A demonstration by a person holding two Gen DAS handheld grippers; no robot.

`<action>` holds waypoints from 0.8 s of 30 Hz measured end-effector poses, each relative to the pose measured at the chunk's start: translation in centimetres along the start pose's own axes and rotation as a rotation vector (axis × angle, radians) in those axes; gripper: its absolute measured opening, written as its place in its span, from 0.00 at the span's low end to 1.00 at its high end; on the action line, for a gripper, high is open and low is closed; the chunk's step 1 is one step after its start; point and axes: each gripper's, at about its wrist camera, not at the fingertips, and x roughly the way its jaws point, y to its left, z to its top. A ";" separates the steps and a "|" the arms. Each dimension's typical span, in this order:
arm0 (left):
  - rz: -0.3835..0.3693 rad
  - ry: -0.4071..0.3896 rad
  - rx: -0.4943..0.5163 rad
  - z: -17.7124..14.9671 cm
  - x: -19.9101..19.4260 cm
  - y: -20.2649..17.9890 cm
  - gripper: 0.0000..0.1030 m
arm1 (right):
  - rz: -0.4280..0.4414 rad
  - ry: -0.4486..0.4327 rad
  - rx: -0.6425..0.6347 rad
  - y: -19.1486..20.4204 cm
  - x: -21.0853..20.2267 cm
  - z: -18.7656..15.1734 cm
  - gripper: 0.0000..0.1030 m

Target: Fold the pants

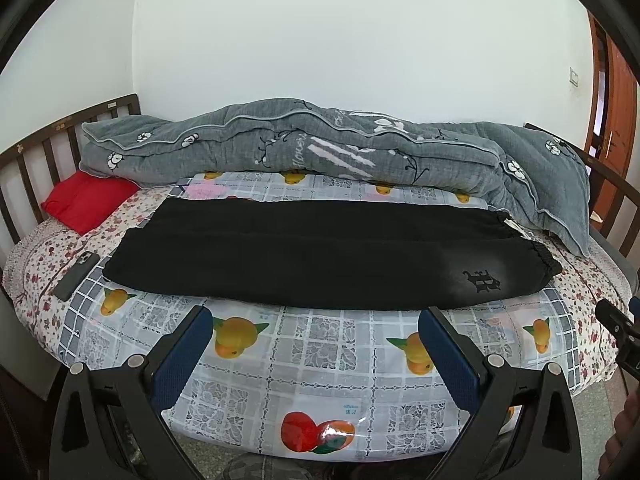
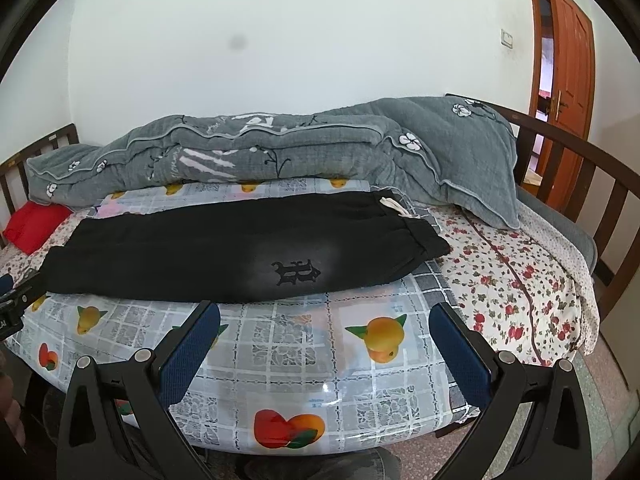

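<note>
Pants: black pants [image 1: 320, 256] lie flat on the bed, on the fruit-print plastic sheet [image 1: 320, 360]. Legs stacked one on the other, long axis running across both views. All places below are given rel. to the pants.
Waistband: elastic waist end [image 2: 424, 236] at the pants' right end; white drawstring [image 2: 394, 205] shows at its far edge.
Logo: dark emblem [image 2: 296, 272] on a paler grey patch, on the near leg, twd the waist end.
Cuffs: leg ends at the pants' left end [image 1: 128, 256]; detail too dark to tell.
Left gripper: left gripper [image 1: 316, 332] hangs just in front of the pants' near edge, over the sheet, not touching fabric. Blue pads [image 1: 184, 360] spread wide apart, nothing between them.
Right gripper: right gripper [image 2: 324, 328] also in front of the near edge, nearer the logo. Pads [image 2: 460, 356] wide apart, holding nothing, clear of the cloth.
Quilt: grey flower-print quilt [image 1: 320, 148] bunched behind the pants along the wall side; its right end droops beyond the waist.
Cushion: red cushion [image 1: 86, 202] beyond the cuff end, to the back left.
Phone: dark phone [image 1: 76, 276] just left of the cuff end, on the floral bedsheet [image 2: 516, 288].
Bed rail: brown slatted rail [image 2: 592, 184] past the waist end; another past the cuff end.
Door: orange-brown door [image 2: 568, 40] far right of the waist end.
</note>
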 end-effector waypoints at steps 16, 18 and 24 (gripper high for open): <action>0.001 -0.003 0.001 0.2 -0.2 0.1 1.00 | 0.004 -0.006 -0.002 0.3 -0.3 0.1 0.99; 0.001 -0.002 0.001 0.2 -0.2 0.1 1.00 | 0.005 -0.006 -0.001 0.3 -0.3 0.1 0.99; 0.001 -0.003 0.001 0.1 -0.2 0.1 1.00 | 0.003 -0.007 -0.001 0.4 -0.3 0.1 0.99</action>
